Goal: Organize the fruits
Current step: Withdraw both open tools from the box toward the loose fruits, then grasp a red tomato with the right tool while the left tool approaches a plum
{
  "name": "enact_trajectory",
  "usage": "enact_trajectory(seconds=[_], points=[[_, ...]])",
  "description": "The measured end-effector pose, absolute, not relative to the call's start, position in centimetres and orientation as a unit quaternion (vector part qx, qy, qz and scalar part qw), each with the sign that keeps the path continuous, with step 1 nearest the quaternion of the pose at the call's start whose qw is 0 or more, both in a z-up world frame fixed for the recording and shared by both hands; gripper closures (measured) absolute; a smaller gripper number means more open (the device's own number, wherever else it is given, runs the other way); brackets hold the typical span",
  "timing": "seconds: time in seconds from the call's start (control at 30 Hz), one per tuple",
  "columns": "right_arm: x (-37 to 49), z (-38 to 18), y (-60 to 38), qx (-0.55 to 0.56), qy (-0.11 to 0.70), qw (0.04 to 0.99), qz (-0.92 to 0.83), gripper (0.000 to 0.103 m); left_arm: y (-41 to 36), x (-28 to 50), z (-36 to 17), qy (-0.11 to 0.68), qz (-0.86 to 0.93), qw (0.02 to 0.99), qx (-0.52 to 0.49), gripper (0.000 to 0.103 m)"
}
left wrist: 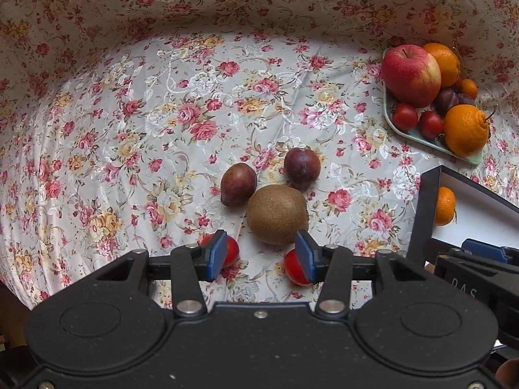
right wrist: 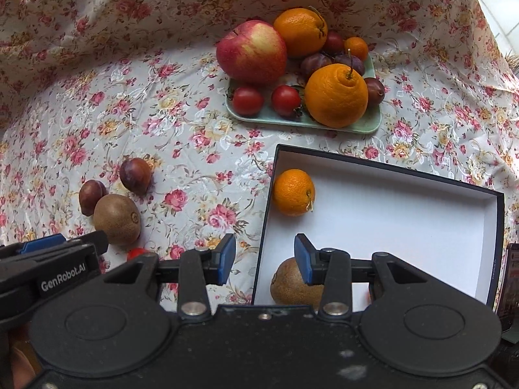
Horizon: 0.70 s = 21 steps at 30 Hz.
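My left gripper (left wrist: 262, 254) hangs open over the floral cloth, nothing between its blue pads. Just beyond its tips lies a brown kiwi (left wrist: 277, 214), with two dark plums (left wrist: 238, 184) (left wrist: 302, 164) behind it. A cherry tomato (left wrist: 232, 249) shows behind the left finger and another (left wrist: 293, 269) behind the right one. My right gripper (right wrist: 265, 259) is open too and straddles the left wall of a black box with a white inside (right wrist: 405, 214). In the box lie a mandarin (right wrist: 293, 192) and a second kiwi (right wrist: 292, 283).
A pale green tray (right wrist: 366, 124) at the back holds a red apple (right wrist: 251, 52), two big oranges (right wrist: 335, 95), tomatoes, plums and a small mandarin. The cloth rises in folds behind and to the left. The two grippers hang close side by side.
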State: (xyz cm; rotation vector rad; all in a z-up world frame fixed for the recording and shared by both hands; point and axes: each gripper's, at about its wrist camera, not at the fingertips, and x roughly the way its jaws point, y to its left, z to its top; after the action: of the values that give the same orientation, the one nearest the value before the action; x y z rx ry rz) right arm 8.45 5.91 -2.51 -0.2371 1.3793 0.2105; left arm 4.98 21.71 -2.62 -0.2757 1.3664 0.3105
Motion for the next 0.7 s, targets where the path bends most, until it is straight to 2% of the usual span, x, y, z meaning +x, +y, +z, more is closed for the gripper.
enact_trajectory(seconds=[0.33,0.53,0.63,0.7], points=[[7.9,-2.6,10.2,-0.108,0.616,0.769,0.133,0.061,26.6,3.9,-3.1,0.626,0.181,0.746,-0.136,0.048],[8.0,-3.8,11.9,-0.077,0.640,0.751,0.144,0.061,28.3,3.3,-3.1,0.619,0.196,0.749,-0.133,0.048],[7.9,-4.1,12.3,-0.062,0.647,0.746,0.142,0.061,28.7,3.0,-2.9,0.609,0.206,0.757,-0.115,0.041],[7.8,-4.3,12.7,-0.061,0.649,0.745,0.141,0.061,28.9,2.8,-2.9,0.604,0.211,0.761,-0.105,0.041]])
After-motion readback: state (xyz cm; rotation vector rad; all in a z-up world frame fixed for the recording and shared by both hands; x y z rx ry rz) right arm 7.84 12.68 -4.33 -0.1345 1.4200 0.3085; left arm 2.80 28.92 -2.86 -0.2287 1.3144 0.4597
